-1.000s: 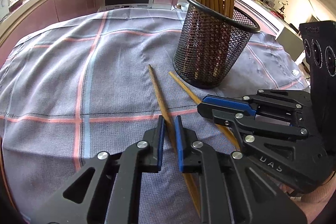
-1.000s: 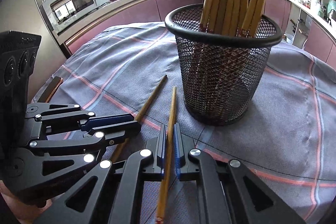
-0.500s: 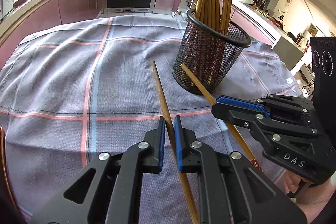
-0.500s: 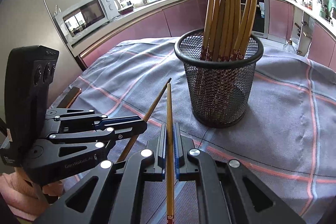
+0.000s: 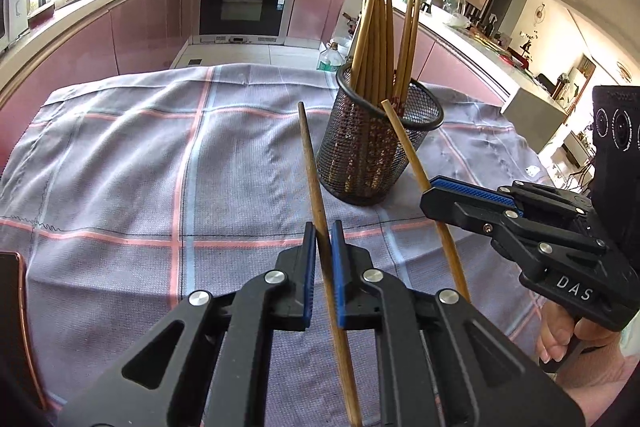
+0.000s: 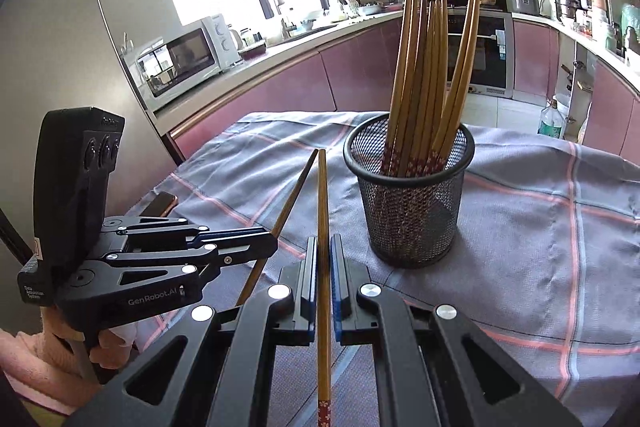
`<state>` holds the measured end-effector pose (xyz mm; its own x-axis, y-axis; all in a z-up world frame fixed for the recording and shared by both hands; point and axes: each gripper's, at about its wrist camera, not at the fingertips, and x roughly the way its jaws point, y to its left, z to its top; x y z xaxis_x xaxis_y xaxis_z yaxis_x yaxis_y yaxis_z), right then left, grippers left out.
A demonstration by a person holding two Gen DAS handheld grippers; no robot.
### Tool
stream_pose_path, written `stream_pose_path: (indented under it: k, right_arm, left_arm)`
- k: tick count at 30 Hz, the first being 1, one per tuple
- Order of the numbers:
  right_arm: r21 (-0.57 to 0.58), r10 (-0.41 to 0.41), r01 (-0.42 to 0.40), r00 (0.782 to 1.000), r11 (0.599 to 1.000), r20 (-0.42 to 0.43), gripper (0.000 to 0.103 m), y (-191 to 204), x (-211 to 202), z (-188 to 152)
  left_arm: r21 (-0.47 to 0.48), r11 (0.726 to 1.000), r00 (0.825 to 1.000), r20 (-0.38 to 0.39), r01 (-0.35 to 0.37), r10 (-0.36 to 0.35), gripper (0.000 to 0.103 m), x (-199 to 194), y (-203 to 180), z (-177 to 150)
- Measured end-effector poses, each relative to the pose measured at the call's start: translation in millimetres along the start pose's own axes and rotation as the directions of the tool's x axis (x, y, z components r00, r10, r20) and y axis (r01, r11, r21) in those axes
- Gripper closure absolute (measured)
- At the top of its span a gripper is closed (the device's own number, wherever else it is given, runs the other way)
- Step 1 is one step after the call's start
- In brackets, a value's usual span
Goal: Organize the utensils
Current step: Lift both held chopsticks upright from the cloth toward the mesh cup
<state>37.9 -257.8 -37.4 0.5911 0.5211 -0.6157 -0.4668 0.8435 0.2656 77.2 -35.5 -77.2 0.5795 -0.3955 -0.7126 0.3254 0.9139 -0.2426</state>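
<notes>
A black mesh cup full of several wooden chopsticks stands on the checked cloth; it also shows in the right wrist view. My left gripper is shut on a wooden chopstick, held above the cloth with its tip pointing up beside the cup. My right gripper is shut on another chopstick, also lifted, left of the cup. In the left wrist view the right gripper and its chopstick are in front of the cup. In the right wrist view the left gripper is at the left.
The grey cloth with pink and blue stripes covers the table. A phone lies at the table's left edge. Kitchen counters, an oven and a microwave stand beyond the table.
Both grippers have lifted their chopsticks off the cloth and risen; the chopsticks now tilt upward and the cup appears farther and lower in both views.
</notes>
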Motion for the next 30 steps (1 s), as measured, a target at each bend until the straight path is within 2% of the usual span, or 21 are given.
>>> stream_pose_path:
  k: [17,19,20,30]
  right_arm:
    - [0.011,0.007,-0.008,0.995,1.0,0.098,0.098,-6,-30,12]
    - [0.012,0.006,-0.007,0.995,1.0,0.1,0.098,-6,-31,12]
    - [0.012,0.006,-0.008,0.995,1.0,0.098,0.098,-6,-31,12]
    - [0.008,0.014,-0.015,0.998,1.0,0.069,0.098,-4,-22,8]
  left_arm:
    - [0.006,0.999,0.997,0.069,0.042,-0.042,0.098,-38,-1,6]
    - [0.013,0.999,0.998,0.049,0.046,-0.047,0.096,-33,-1,5]
    - [0.003,0.999,0.998,0.04,0.042,-0.042,0.091,-30,1,5]
    - [0.03,0.999,0.995,-0.087,-0.046,0.048,0.085,29,0,-2]
